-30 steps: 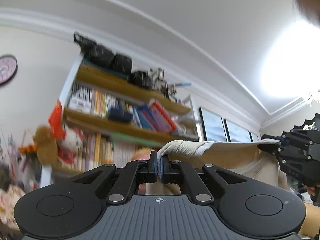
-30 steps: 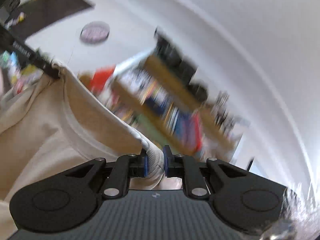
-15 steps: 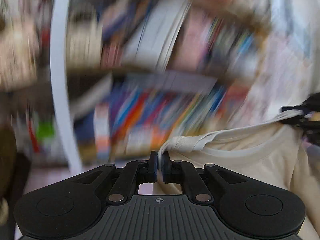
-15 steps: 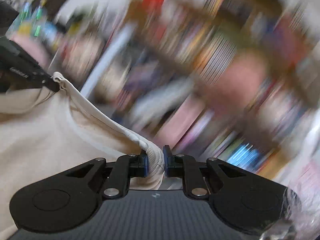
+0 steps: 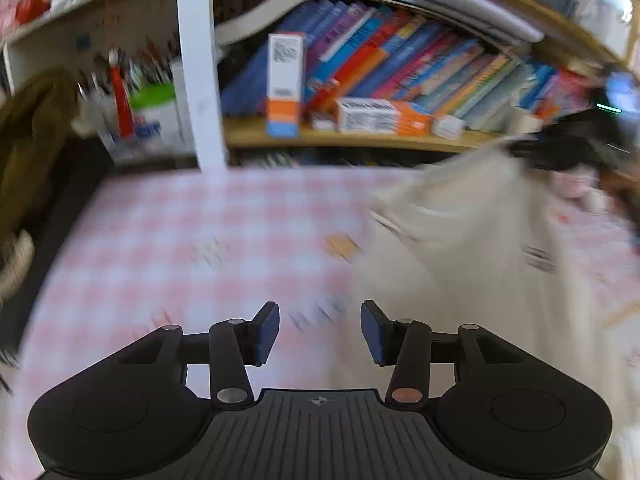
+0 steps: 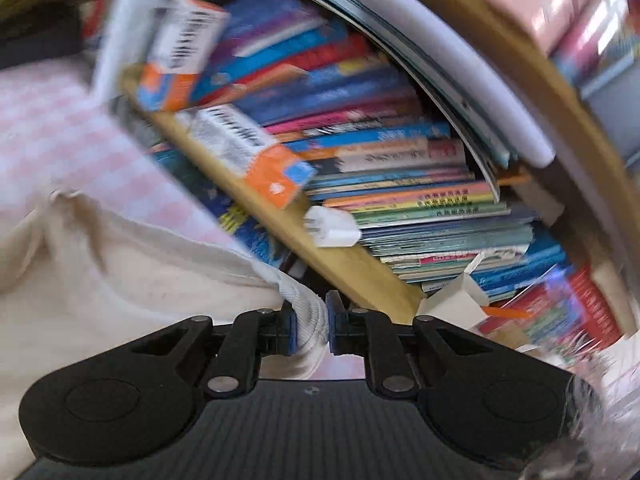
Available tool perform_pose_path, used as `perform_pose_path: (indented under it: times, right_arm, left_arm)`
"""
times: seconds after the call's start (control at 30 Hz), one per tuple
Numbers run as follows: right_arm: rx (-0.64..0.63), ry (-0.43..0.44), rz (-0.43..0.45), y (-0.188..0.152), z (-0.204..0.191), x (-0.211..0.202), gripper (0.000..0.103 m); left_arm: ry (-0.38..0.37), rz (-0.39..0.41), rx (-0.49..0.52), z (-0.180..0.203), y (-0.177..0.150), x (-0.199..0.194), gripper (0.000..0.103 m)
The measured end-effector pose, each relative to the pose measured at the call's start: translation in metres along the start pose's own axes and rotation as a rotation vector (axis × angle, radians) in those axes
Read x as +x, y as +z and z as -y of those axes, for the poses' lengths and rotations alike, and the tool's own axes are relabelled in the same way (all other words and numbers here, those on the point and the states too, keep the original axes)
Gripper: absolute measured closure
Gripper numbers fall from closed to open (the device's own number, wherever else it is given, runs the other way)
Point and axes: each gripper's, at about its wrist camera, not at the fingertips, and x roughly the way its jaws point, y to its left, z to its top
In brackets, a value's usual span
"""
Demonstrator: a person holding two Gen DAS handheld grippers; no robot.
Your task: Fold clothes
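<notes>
Looking along the left gripper (image 5: 319, 332), we saw that its jaws had just been opening and stood well apart, with only the pink-and-white checked tablecloth (image 5: 192, 240) showing between the blue pads. The cream cotton garment (image 5: 472, 264) lay blurred to the right of that gripper, its lower part spread on the cloth and its upper edge lifted toward the far right, where the black right gripper (image 5: 560, 152) showed as a dark smear at the top of the fabric. In the right wrist view we found the right gripper (image 6: 311, 328) closed tight on a thick ribbed cream hem of the garment (image 6: 120, 272), the fold pinched between both pads and the rest of the fabric trailing away to the left over the checked tablecloth (image 6: 44, 120). Behind the table stood a wooden bookshelf (image 5: 360, 138) packed with leaning, brightly coloured books (image 5: 400, 68); a white-and-orange carton (image 5: 284, 84) stood upright on its board and a second white-and-orange carton (image 5: 380, 116) lay flat beside it. A white upright post (image 5: 198, 72) rose at the back edge of the table, and left of it we made out a blurred clutter of pens and containers (image 5: 132, 104). The cloth in front of the left gripper was bare apart from a few smeared marks.
</notes>
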Motion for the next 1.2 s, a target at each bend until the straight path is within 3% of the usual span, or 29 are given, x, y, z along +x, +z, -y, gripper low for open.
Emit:
perform_pose_path:
  times: [0.1, 0.17, 0.27, 0.33, 0.43, 0.6, 0.8, 0.83, 0.87, 0.93, 1.03, 1.07, 1.1, 1.2]
  right_arm:
    - [0.051, 0.074, -0.091, 0.004, 0.006, 0.039, 0.083]
    - [0.048, 0.073, -0.141, -0.002, 0.000, 0.044, 0.067]
    - [0.071, 0.105, -0.113, -0.014, -0.003, 0.026, 0.047]
    - [0.137, 0.148, -0.071, -0.030, -0.003, -0.008, 0.040]
    - [0.225, 0.258, -0.037, -0.059, -0.013, -0.064, 0.039]
    - [0.295, 0.390, -0.066, -0.108, -0.058, -0.146, 0.039]
    - [0.230, 0.367, -0.078, -0.130, -0.127, -0.203, 0.039]
    - [0.241, 0.363, -0.098, -0.132, -0.134, -0.204, 0.039]
    - [0.254, 0.357, -0.119, -0.133, -0.140, -0.203, 0.040]
    - [0.273, 0.335, -0.161, -0.137, -0.151, -0.200, 0.046]
    - [0.302, 0.301, -0.210, -0.143, -0.154, -0.193, 0.084]
    - [0.324, 0.302, -0.217, -0.145, -0.152, -0.191, 0.087]
    - [0.349, 0.298, -0.209, -0.146, -0.148, -0.192, 0.097]
    - [0.419, 0.229, -0.174, -0.143, -0.132, -0.198, 0.097]
  left_arm:
    - [-0.008, -0.013, 0.041, 0.023, -0.029, -0.018, 0.053]
    - [0.003, -0.028, 0.087, 0.041, -0.048, -0.029, 0.048]
    - [-0.005, -0.053, 0.152, 0.062, -0.065, -0.032, 0.047]
    - [-0.020, -0.072, 0.182, 0.073, -0.074, -0.030, 0.047]
    - [-0.032, -0.088, 0.232, 0.086, -0.082, -0.025, 0.046]
    - [-0.002, -0.103, 0.306, 0.099, -0.092, -0.015, 0.042]
    - [0.023, -0.082, 0.277, 0.089, -0.097, -0.004, 0.043]
    - [0.006, -0.080, 0.245, 0.081, -0.095, -0.005, 0.053]
    - [-0.011, -0.079, 0.213, 0.074, -0.093, -0.007, 0.075]
    - [-0.045, -0.075, 0.148, 0.059, -0.088, -0.010, 0.088]
    - [-0.106, -0.035, 0.057, 0.020, -0.067, -0.027, 0.092]
    - [-0.097, -0.016, 0.051, 0.008, -0.060, -0.031, 0.092]
    - [-0.090, 0.001, 0.031, -0.007, -0.051, -0.034, 0.093]
    - [-0.134, 0.018, -0.056, -0.052, -0.025, -0.038, 0.093]
